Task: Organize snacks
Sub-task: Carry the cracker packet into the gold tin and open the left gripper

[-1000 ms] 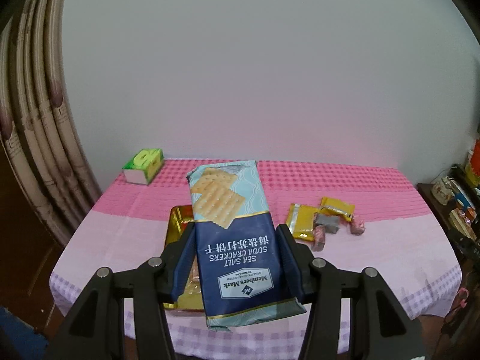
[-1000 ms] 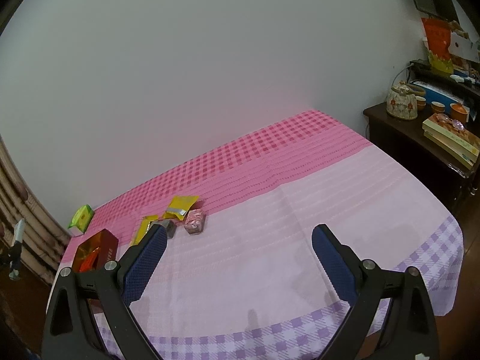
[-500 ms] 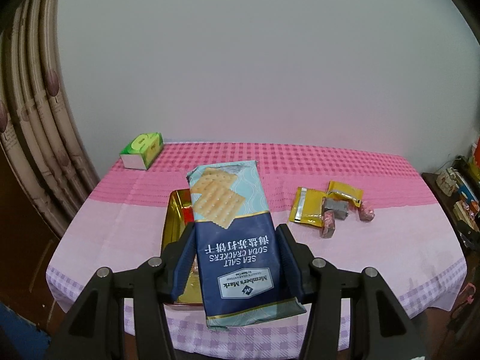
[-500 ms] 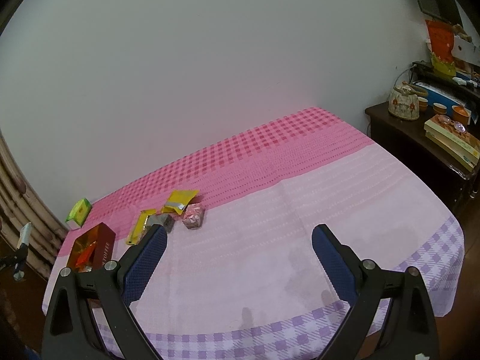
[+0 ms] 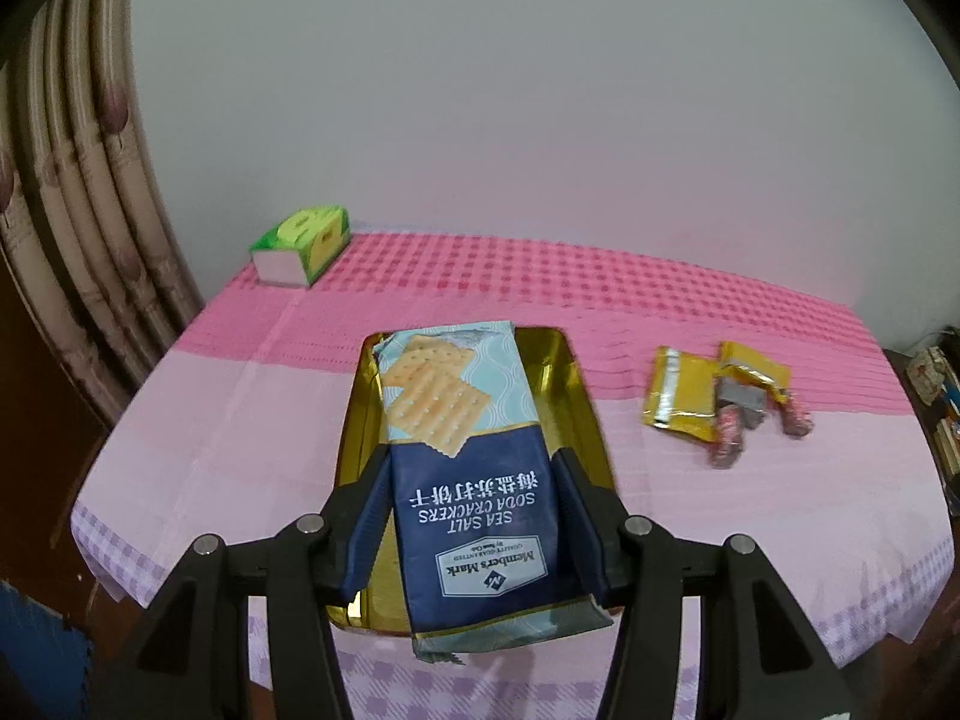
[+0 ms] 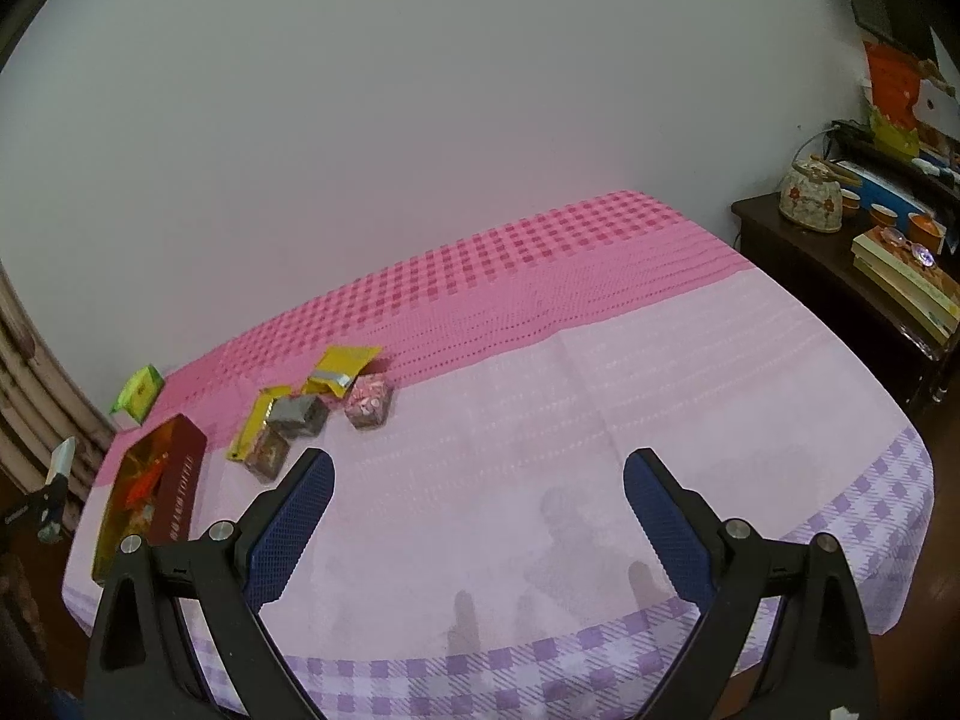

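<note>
On the pink surface (image 5: 240, 396) lies the gold tray (image 5: 576, 396), directly beneath the crackers (image 5: 468, 468), lengthwise aligned, clamped by the left hand-held gripper (image 5: 471, 516). The right hand-held gripper (image 6: 477, 516) hangs released, farther off.

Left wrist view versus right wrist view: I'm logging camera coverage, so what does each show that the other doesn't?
Only the left wrist view shows the cracker packet clamped in the left gripper, held over the gold tray, whose inside is visible.

Only the right wrist view shows the right gripper, open with nothing between its fingers, and the dark side cabinet with a teapot and books.

Both show the pink tablecloth, the green box, the tray and the small snack packets.
</note>
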A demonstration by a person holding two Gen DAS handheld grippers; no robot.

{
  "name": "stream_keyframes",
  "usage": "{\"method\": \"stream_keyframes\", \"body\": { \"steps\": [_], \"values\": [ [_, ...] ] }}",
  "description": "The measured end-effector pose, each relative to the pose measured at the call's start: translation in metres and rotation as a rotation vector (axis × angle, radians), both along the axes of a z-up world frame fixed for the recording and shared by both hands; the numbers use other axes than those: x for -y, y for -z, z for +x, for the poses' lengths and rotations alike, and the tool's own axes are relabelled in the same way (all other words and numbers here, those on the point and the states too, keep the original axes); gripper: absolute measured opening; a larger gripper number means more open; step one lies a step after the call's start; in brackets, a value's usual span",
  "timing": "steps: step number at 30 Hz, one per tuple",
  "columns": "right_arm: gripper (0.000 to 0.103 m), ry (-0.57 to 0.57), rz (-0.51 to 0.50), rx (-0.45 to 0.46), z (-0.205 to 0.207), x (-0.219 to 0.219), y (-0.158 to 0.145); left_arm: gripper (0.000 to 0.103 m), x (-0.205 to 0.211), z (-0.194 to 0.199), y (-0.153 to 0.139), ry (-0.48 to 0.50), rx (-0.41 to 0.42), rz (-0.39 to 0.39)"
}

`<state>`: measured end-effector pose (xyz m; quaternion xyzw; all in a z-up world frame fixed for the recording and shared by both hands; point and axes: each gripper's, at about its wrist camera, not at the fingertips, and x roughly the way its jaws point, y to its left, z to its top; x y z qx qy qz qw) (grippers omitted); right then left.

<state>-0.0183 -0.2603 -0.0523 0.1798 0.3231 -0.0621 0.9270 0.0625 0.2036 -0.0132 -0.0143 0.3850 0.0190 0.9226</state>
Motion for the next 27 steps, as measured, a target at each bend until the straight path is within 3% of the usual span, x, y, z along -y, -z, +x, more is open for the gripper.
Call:
{"method": "stream_keyframes", "body": {
  "steps": [11,19,27],
  "values": [
    [0.097,-0.017,-0.025,-0.034,0.008,-0.007,0.012,0.054,-0.022,0.058,0.042,-0.036,-0.082,0.011],
    [0.097,-0.048,-0.048,-0.063,0.015,-0.015,0.021,0.054,0.010,0.103,0.061,0.000,-0.161,-0.054],
    [0.097,-0.047,-0.041,-0.077,0.017,-0.012,0.027,0.054,0.027,0.125,0.094,-0.020,-0.233,-0.025]
  ]
}}
